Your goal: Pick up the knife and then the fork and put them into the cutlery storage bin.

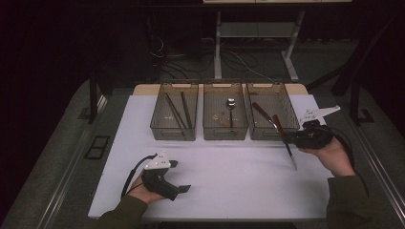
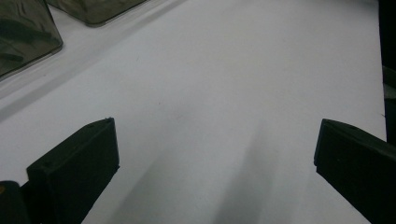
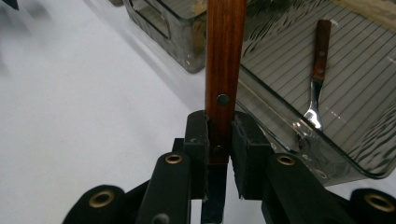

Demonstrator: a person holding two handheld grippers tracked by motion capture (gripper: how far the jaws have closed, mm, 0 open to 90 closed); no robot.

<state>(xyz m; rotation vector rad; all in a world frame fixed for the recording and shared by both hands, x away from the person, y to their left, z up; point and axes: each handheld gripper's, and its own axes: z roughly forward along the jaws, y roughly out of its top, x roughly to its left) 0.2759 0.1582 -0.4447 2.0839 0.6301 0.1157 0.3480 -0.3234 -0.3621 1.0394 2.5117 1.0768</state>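
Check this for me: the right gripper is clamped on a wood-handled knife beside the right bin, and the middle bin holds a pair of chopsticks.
One part is wrong. The middle bin holds a spoon, as the high view shows; the chopsticks lie in the left bin. The rest stands: the right gripper is clamped on the wood-handled knife beside the right bin.

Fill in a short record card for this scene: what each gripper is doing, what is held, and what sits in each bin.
right gripper: shut on knife, gripping the wooden handle
left gripper: open, nothing between its jaws, over the white table
left bin: two dark chopsticks
middle bin: spoon
right bin: wooden-handled fork
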